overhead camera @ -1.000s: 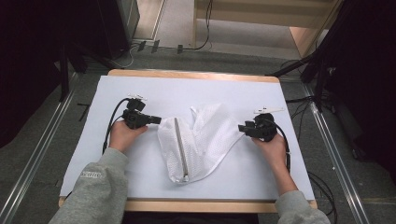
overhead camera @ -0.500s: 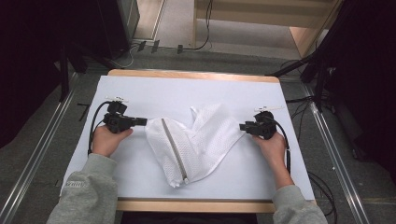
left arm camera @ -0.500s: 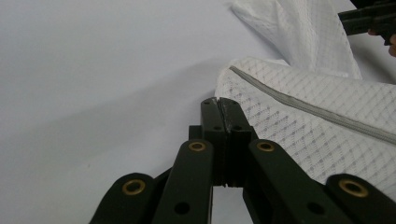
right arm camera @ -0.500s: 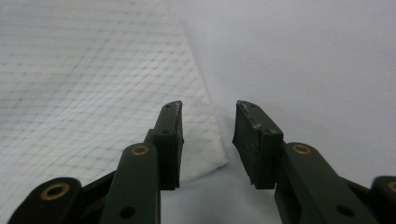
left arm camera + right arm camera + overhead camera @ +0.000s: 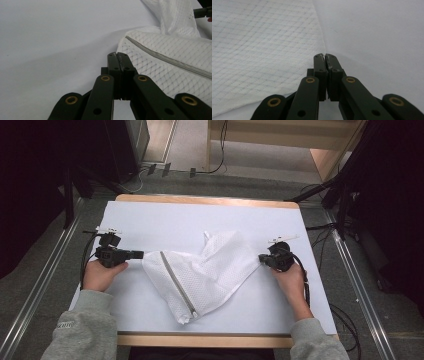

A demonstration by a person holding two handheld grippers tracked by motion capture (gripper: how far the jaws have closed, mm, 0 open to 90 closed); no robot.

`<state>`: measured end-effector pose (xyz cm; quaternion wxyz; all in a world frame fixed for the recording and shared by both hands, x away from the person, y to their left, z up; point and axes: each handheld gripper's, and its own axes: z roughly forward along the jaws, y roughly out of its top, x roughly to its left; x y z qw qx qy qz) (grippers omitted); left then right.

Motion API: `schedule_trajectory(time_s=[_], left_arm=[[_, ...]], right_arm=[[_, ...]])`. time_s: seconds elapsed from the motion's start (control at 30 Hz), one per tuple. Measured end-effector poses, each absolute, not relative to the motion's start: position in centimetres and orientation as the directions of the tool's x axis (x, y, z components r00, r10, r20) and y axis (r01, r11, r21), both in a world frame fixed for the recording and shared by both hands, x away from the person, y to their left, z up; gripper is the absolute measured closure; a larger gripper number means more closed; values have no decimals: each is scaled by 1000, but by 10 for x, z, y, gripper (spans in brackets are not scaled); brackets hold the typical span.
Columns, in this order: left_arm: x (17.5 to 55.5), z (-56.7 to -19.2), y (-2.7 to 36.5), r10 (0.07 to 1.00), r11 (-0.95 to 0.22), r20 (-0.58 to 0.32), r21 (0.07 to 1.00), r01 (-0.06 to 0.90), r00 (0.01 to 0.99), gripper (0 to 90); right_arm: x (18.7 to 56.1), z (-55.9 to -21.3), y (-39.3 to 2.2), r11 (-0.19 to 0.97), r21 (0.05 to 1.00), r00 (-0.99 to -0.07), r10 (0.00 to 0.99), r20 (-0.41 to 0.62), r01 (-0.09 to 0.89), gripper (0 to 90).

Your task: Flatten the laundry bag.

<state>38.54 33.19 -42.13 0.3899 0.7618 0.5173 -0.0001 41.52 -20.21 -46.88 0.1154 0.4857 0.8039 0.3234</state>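
Two grippers lie low and level over the sheet [image 5: 150, 222], pointing inward at one white mesh bag [image 5: 210, 270] spread between them. The left gripper [image 5: 141, 254] pinches the bag's left edge, jaws pressed together on it. The bag is soft, diamond-textured netting, crumpled, with one grey zipper [image 5: 176, 284] running diagonally. The right gripper [image 5: 260, 257] has just been closing and nips the bag's right corner.

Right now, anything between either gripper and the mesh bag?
Nothing visible. The left gripper is shut at the mesh bag's left edge, the right gripper shut at its right edge, on the bare white sheet.
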Motion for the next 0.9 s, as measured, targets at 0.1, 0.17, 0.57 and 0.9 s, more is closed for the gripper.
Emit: schedule_trajectory(time_s=[0.1, 0.17, 0.57, 0.9], left_arm=[[386, -422, 336, 789, -146, -413, 593, 792, 455, 900], [386, -423, 338, 791, -144, -414, 590, 794, 450, 900], [390, -429, 349, 804, -118, -427, 567, 815, 414, 900], [397, -432, 353, 830, -116, -402, 552, 826, 386, 900]], right_arm=[[416, -467, -202, 317, 619, -494, 859, 134, 719, 900], [415, -464, -208, 305, 616, -482, 865, 140, 726, 900], [382, -456, -228, 274, 611, -474, 860, 191, 743, 900], [351, -463, -237, 312, 553, -489, 847, 206, 773, 900]])
